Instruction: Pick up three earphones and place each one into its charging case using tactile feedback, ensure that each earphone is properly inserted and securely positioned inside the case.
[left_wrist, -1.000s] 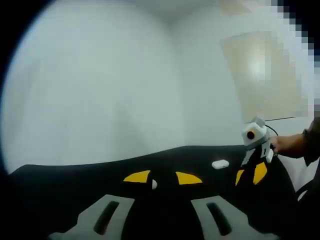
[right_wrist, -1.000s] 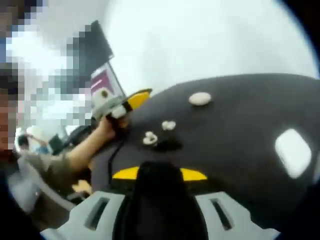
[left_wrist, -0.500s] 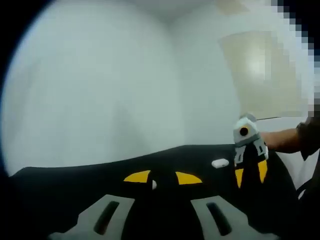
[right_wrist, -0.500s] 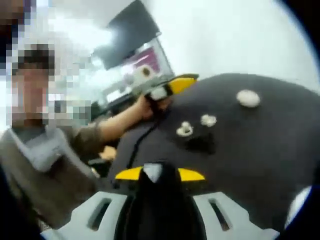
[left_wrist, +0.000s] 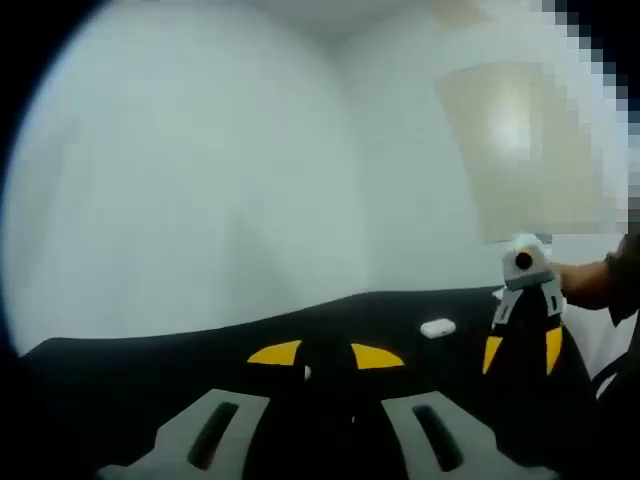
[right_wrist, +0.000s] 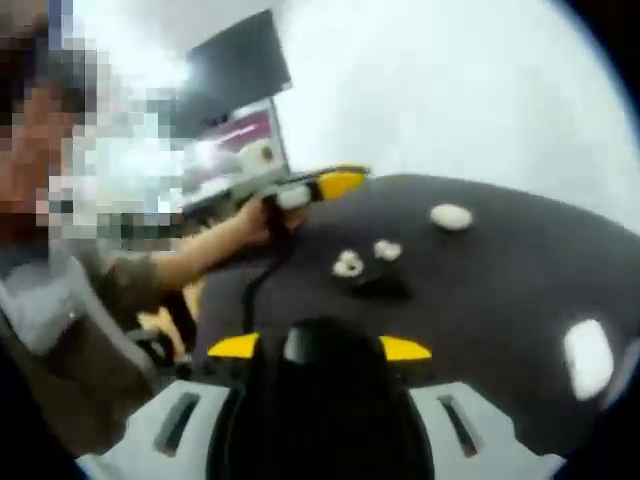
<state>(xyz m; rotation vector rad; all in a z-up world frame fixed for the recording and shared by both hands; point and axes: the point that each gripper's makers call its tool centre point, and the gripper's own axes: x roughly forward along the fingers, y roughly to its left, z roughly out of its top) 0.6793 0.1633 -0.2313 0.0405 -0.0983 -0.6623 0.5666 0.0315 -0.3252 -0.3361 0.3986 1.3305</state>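
Note:
In the left gripper view my left gripper (left_wrist: 326, 356) has its yellow-tipped jaws close together, with a small white earphone (left_wrist: 307, 372) pinched between them above the black table (left_wrist: 150, 350). A white charging case (left_wrist: 438, 327) lies further back. My right gripper (left_wrist: 520, 352) hangs at the right, shut on a dark case. In the right gripper view my right gripper (right_wrist: 320, 348) holds that black charging case (right_wrist: 320, 400), with a white bit at its top. Two white earphones (right_wrist: 348, 264) (right_wrist: 387, 250) lie beside a small black thing (right_wrist: 385, 286). A hand holds the left gripper (right_wrist: 335, 183) at the table's far edge.
Two white cases (right_wrist: 451, 216) (right_wrist: 587, 358) rest on the black table (right_wrist: 500, 280) in the right gripper view. A person sits at the left, a sleeve (right_wrist: 90, 300) reaching toward the table. A dark monitor (right_wrist: 235, 70) stands behind. White walls surround the table.
The right gripper with the black case swung left, then back right and a little away from the white case. The left gripper and its earphone have stayed put.

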